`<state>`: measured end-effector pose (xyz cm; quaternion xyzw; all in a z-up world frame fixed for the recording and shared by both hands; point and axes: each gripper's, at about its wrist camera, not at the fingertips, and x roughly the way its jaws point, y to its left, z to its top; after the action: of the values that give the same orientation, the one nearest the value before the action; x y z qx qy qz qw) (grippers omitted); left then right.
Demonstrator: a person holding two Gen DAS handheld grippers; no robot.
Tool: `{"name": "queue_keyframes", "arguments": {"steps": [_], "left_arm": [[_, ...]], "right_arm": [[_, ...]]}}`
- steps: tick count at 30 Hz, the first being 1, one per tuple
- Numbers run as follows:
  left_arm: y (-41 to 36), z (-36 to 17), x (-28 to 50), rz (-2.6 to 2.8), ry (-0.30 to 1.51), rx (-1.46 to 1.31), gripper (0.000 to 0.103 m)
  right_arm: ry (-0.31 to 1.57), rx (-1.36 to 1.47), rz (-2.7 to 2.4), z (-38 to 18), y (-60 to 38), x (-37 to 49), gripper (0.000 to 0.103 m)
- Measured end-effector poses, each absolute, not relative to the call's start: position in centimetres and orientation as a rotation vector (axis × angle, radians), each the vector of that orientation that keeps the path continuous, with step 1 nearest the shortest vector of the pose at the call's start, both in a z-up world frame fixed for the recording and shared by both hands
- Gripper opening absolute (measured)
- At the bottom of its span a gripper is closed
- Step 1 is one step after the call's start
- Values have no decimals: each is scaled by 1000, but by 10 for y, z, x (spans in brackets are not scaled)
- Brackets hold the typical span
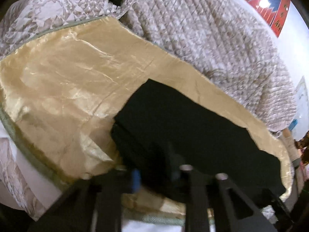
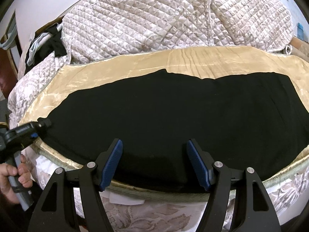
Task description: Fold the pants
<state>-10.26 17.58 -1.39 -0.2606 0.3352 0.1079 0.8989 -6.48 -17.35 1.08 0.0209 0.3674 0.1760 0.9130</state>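
Observation:
The black pants [image 2: 173, 116] lie flat across a shiny cream cloth [image 2: 212, 61] on the bed. My right gripper [image 2: 154, 162] is open, its blue pads [image 2: 113, 162] just above the pants' near edge, holding nothing. My left gripper [image 2: 43, 124] shows in the right wrist view at the pants' left end, tips touching the black fabric. In the left wrist view the pants [image 1: 193, 127] fill the lower right, and that gripper [image 1: 156, 176] is blurred; its fingers appear close together on the fabric, but the grip is unclear.
A quilted floral blanket [image 2: 173, 13] is heaped behind the cream cloth. A dark garment [image 2: 56, 42] lies at the back left. The mattress edge [image 2: 135, 218] runs below the gripper. A hand [image 2: 13, 176] holds the left gripper's handle.

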Motion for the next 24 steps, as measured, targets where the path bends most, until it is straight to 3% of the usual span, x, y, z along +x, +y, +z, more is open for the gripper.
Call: {"name": "queue_keyframes", "arguments": {"steps": [11, 19, 24], "left_arm": [[131, 41, -79, 105, 685, -392, 6], [33, 76, -35, -135, 683, -258, 6], [-39, 61, -28, -299, 722, -196, 6]], "right_arm": [[788, 108, 284, 12, -202, -59, 69], [771, 196, 241, 20, -233, -61, 69], [770, 246, 209, 21, -255, -61, 69]]}}
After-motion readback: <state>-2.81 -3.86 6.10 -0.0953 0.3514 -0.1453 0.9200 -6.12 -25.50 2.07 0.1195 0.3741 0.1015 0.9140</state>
